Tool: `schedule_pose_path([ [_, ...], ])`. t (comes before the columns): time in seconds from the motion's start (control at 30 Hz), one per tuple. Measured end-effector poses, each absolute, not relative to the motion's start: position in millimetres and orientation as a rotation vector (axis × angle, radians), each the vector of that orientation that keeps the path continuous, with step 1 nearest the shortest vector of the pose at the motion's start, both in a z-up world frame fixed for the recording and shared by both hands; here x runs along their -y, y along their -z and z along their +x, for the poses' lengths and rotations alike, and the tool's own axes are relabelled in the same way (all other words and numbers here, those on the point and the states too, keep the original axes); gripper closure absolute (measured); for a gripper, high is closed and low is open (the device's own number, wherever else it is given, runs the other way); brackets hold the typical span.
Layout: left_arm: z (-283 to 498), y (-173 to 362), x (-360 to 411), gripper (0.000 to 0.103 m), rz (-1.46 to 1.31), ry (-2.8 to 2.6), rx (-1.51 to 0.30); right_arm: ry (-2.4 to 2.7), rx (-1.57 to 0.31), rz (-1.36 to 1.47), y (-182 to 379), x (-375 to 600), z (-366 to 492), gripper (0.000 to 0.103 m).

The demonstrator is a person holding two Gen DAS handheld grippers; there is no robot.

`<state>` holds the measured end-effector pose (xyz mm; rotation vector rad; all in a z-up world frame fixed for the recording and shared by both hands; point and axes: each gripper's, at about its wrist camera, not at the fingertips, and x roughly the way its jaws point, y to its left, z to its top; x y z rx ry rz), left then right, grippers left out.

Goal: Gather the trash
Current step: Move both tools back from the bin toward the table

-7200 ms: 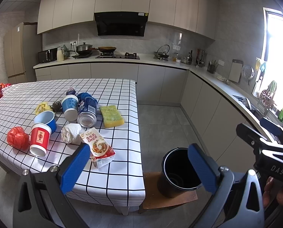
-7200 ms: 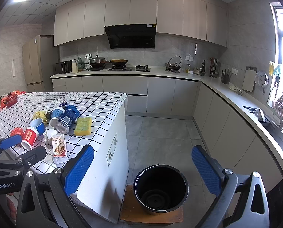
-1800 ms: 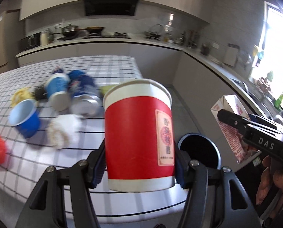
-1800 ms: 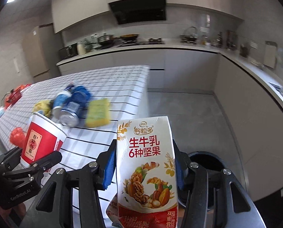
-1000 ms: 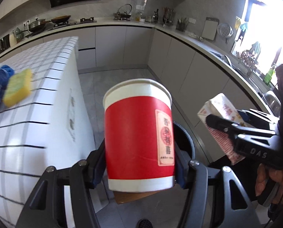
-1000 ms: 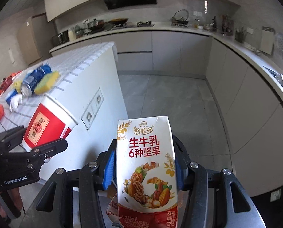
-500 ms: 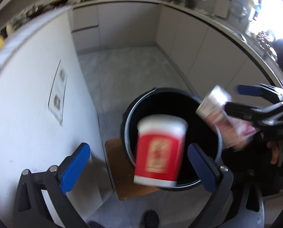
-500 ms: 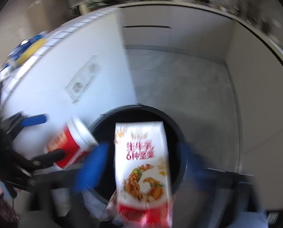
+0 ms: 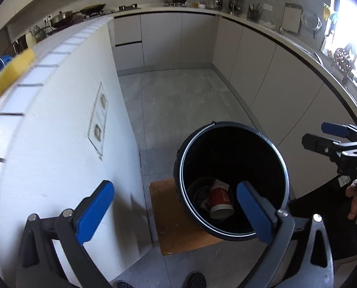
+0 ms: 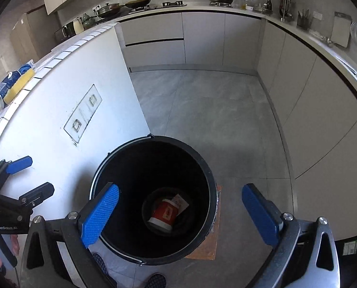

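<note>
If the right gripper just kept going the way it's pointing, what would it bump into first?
Probably nothing before the black bucket: the open right gripper points into its mouth, so it would likely meet the red paper cup at the bottom, though depth is unclear.

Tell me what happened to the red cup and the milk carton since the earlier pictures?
Both were let go. The left gripper and right gripper carried them from the table over to the black bucket, and their jaws have just been opening, now with nothing between them. The red cup lies on its side at the bottom, the milk carton next to it. The yellow sponge and blue can stayed on the table.
</note>
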<state>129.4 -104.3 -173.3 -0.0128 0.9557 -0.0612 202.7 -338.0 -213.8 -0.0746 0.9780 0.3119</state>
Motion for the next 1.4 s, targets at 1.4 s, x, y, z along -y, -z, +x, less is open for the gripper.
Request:
schedule_pose_path([
  [1.4,19,45,-71,0.0,-0.175,-0.223,-0.647,-0.512,-0.645,-0.089,34,146,74,0.0],
])
